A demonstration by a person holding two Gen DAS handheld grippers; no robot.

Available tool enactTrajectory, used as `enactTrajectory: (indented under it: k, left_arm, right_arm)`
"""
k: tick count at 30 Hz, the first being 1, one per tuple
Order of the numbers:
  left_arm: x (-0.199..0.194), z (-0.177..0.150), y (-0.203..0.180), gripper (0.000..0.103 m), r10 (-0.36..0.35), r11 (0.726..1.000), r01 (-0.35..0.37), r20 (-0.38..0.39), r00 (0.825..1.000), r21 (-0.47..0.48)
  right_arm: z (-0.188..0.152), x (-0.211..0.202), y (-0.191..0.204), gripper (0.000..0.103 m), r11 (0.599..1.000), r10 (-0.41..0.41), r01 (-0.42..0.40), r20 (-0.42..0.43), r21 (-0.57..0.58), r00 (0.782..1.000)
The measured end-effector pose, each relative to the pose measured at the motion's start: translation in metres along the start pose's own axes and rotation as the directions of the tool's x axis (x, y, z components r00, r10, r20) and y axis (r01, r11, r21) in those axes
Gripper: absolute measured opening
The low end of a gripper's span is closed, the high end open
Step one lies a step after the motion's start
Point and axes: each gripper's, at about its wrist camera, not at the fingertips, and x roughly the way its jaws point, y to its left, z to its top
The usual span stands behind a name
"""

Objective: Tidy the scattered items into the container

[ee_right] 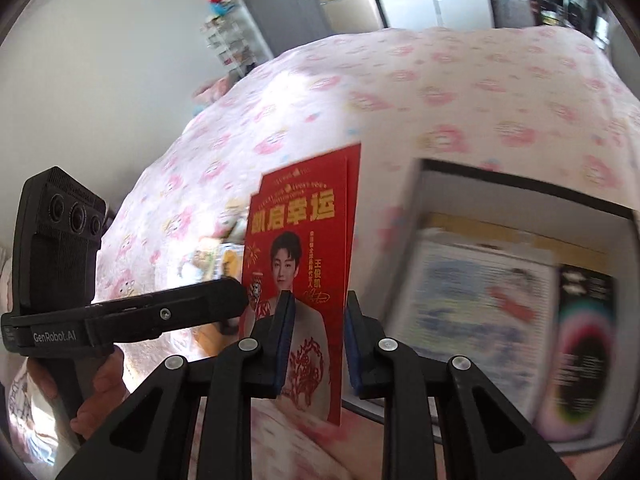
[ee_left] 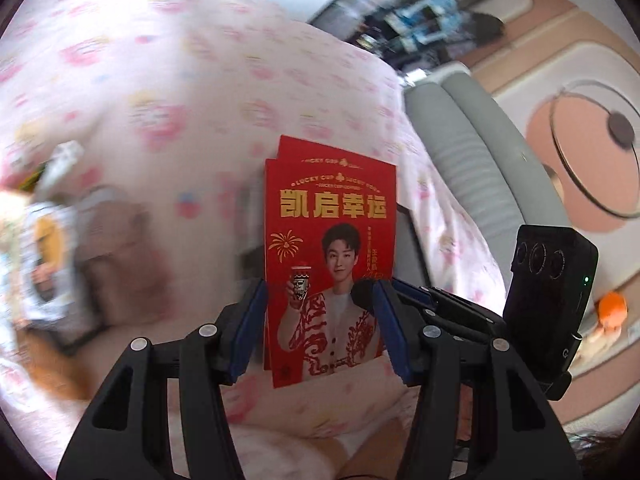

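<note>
The red cards [ee_left: 330, 248] are up in the air, above the pink flowery bedspread [ee_left: 160, 92], so they are not in the box yet. In the right wrist view the open box [ee_right: 520, 200] sits at the right of the frame, and it already has some blurry printed papers [ee_right: 480, 304] inside. More small things [ee_left: 44, 240] lie at the left edge of the left wrist view, so there seems to be more to tidy.

The left gripper [ee_left: 320, 312] points down a bit, and its blue pads press the two side edges of the cards. The right gripper [ee_right: 316, 336] points down more steeply. Its pads look squeezed on the cards' right edge [ee_right: 348, 280]. In that view a hand [ee_right: 100, 384] holds the left gripper at the lower left.
</note>
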Motion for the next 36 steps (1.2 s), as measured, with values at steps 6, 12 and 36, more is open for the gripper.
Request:
enactTrajectory:
  k: [6,12,36]
  left_arm:
    - [0.099,0.004,-0.057,0.056,-0.031,0.999,0.032,-0.121,0.992,0.007]
    - [0.178,-0.007,-0.082,0.056,0.085,0.996,-0.078,-0.247,0.965,0.038]
    - [0.205,-0.029,-0.090,0.043,0.114,0.993,-0.100,-0.402,0.909,0.055]
  right_arm:
    - [-0.015,-0.051,-0.101,0.021,0.994,-0.070,0.072,-0.026,0.083,0.997]
    - [-0.044,-0.031,-0.179,0.021,0.975,-0.123,0.151,-0.168,0.166,0.978]
    - [-0.049,-0.062,-0.211,0.023,0.939,-0.268,0.264,-0.013,0.221,0.963]
